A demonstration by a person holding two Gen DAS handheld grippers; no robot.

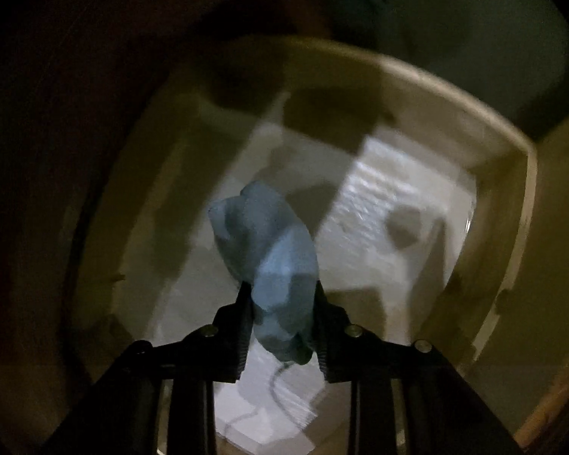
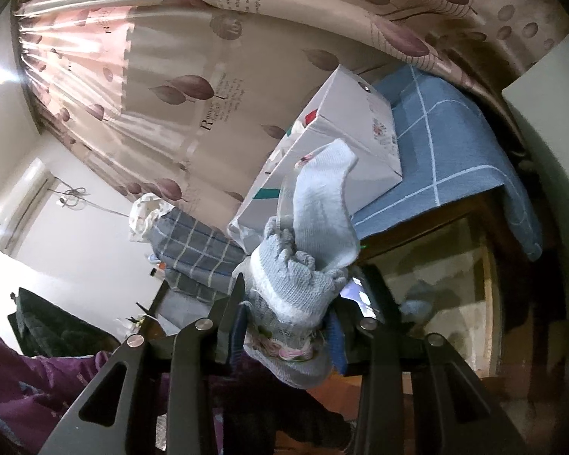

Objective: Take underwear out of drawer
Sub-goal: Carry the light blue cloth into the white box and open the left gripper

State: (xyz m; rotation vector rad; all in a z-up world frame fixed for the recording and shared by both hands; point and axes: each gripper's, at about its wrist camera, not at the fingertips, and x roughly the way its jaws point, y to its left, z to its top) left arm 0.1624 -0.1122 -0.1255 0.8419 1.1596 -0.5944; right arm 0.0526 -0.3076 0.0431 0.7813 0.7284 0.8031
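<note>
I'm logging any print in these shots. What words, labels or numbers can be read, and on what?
"Rom...": start of a dark printed word on the beige leaf-patterned curtain; the rest and its smaller lines are too blurred.
White cardboard box: coloured marks, no readable text.
Left wrist view: none.

— What hung behind the bed?
— A leaf-printed curtain (image 2: 216,87), glowing pink where daylight came through, against a white wall (image 2: 76,235).
— And the bed?
— A blue checked cover (image 2: 455,144) lay over its dark wooden frame (image 2: 417,220).
</note>
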